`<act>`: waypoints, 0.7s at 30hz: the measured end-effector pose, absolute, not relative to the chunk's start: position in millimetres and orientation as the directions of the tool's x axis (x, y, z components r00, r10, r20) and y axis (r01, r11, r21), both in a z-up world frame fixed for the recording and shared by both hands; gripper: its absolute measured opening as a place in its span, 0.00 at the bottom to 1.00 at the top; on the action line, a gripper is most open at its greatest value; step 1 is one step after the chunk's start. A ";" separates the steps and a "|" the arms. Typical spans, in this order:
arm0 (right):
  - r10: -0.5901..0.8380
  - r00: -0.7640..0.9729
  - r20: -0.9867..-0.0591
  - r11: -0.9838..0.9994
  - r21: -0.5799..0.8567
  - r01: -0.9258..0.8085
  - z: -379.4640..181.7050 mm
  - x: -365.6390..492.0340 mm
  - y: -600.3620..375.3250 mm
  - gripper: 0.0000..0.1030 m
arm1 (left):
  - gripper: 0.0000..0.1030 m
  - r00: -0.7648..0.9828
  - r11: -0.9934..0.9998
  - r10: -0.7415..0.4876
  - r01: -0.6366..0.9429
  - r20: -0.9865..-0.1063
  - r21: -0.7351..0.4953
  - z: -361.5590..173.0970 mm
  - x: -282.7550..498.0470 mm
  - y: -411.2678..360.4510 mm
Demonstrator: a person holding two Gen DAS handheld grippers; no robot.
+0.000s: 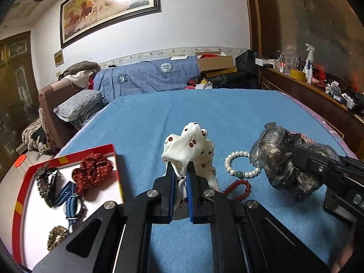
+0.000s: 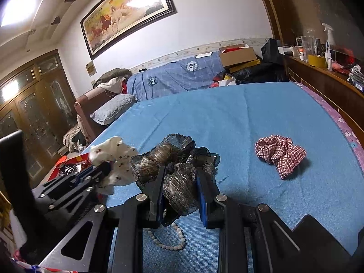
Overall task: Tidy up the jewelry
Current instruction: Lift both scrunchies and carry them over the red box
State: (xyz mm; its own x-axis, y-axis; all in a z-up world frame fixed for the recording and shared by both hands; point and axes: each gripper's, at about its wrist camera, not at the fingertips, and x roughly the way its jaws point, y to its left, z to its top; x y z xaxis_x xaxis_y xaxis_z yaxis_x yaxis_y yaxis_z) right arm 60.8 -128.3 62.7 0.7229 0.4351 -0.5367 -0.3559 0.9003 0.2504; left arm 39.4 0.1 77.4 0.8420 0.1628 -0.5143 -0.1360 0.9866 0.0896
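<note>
My left gripper (image 1: 180, 170) is shut on a white cherry-print scrunchie (image 1: 190, 145) and holds it above the blue bed cover; it also shows in the right wrist view (image 2: 113, 159). My right gripper (image 2: 180, 173) is shut on a dark grey mesh scrunchie (image 2: 173, 159), also seen at the right in the left wrist view (image 1: 275, 157). A pearl bracelet (image 1: 241, 165) and a red bead bracelet (image 1: 238, 190) lie on the cover between the grippers. The pearl bracelet shows below my right gripper (image 2: 168, 238).
A red-rimmed white tray (image 1: 111, 150) at the left holds a red dotted scrunchie (image 1: 91, 175), watches (image 1: 46, 184), a striped strap (image 1: 68, 198) and a leopard-print band (image 1: 56, 236). A red checked scrunchie (image 2: 279, 152) lies at the right. A wooden headboard shelf (image 2: 323, 77) borders the bed.
</note>
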 end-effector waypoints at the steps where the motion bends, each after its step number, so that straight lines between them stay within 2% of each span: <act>1: 0.431 0.725 -0.537 0.902 0.247 -0.354 62.3 60.1 -127.9 0.25 | 0.08 0.844 0.986 0.166 -0.138 -0.510 0.093 78.8 35.2 1.0; 11: 0.460 0.713 -0.530 0.887 0.311 -0.342 63.2 50.3 -115.7 0.25 | 0.08 0.851 0.978 0.207 -0.195 -0.482 0.075 97.9 -5.4 34.9; 21: 0.546 0.644 -0.536 0.837 0.313 -0.450 68.5 28.7 -43.5 0.26 | 0.08 0.831 0.957 0.254 -0.289 -0.494 0.006 100.8 -38.8 97.8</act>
State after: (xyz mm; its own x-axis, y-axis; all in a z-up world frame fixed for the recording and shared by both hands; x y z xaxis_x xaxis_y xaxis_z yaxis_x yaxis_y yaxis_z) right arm 28.7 -43.5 68.5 0.6438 0.5461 -0.5361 -0.4495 0.8368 0.3126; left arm -38.8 97.8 100.8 0.8313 0.2544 -0.4941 -0.2893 0.9572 0.0060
